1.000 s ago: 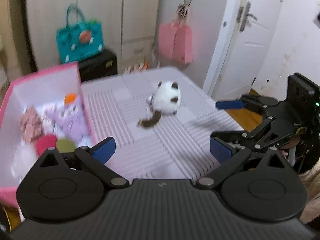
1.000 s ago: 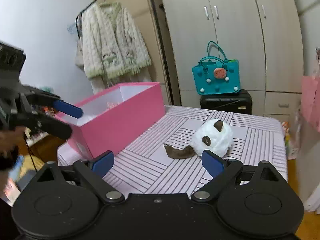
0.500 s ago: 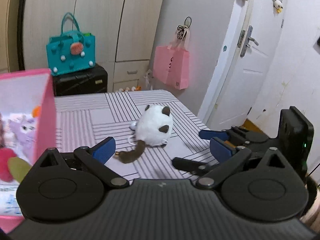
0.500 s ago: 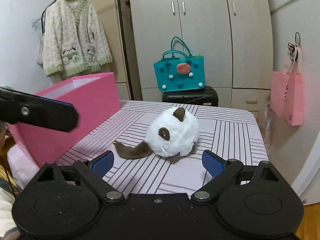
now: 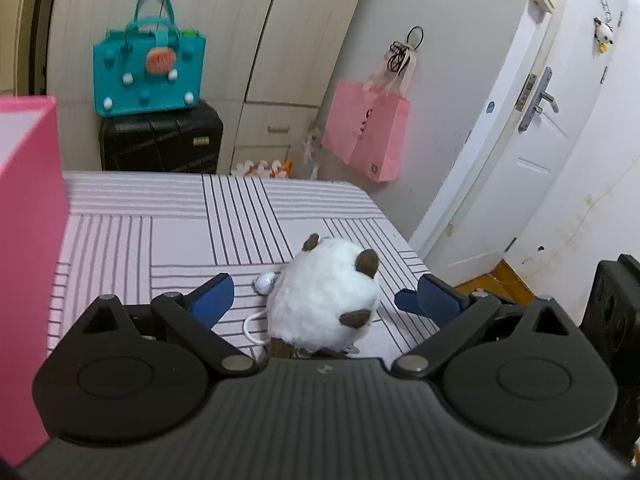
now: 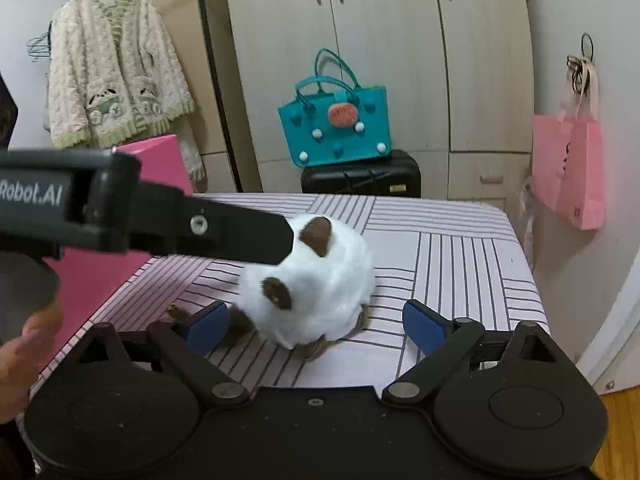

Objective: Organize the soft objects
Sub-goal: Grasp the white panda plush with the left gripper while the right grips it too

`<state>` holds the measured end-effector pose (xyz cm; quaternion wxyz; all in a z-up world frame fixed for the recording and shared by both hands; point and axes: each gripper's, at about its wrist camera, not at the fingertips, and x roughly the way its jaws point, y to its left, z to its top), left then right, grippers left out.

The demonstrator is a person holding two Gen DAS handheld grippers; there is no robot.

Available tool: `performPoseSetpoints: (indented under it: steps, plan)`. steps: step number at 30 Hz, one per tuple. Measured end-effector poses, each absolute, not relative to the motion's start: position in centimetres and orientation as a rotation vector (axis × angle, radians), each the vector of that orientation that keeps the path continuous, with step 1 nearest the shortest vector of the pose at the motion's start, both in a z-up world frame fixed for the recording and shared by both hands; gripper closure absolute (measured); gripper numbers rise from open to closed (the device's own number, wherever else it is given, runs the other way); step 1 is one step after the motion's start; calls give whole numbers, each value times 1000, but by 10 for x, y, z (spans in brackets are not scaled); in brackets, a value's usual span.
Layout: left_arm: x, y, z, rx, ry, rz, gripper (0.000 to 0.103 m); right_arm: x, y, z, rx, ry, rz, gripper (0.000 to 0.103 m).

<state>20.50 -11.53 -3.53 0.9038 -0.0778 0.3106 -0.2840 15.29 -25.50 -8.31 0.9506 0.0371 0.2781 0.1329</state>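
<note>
A round white plush toy with brown ears and a brown tail lies on the striped table. It also shows in the right wrist view. My left gripper is open, its blue fingertips on either side of the plush, not touching it. My right gripper is open with the plush between its fingertips too. The left gripper's arm crosses the right wrist view and reaches the plush's top. The pink box stands to the left.
A teal bag sits on a black suitcase behind the table. A pink paper bag hangs on the wall, beside a white door. A knitted cardigan hangs at the back left. The table's right edge is close.
Both grippers have moved in on the plush, which now sits between each pair of fingertips. The left view swung right, away from the box's inside.
</note>
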Motion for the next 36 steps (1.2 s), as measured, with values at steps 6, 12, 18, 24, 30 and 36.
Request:
performPoseSetpoints:
  steps: [6, 12, 18, 24, 30, 36]
  plan:
    - [224, -118, -51, -202, 706, -581, 10, 167, -250, -88, 105, 616, 288, 9]
    - [230, -129, -61, -185, 724, -575, 19, 175, -250, -92, 156, 649, 307, 14]
    - [232, -134, -66, -159, 725, -580, 37, 176, -252, -93, 169, 650, 322, 25]
    - [235, -133, -70, -183, 757, -598, 40, 165, -239, -90, 47, 604, 299, 31]
    - [230, -133, -70, -198, 752, -599, 40, 156, -243, -87, 57, 594, 290, 33]
    - [219, -129, -63, -209, 735, -628, 40, 133, -235, -76, 15, 536, 268, 34]
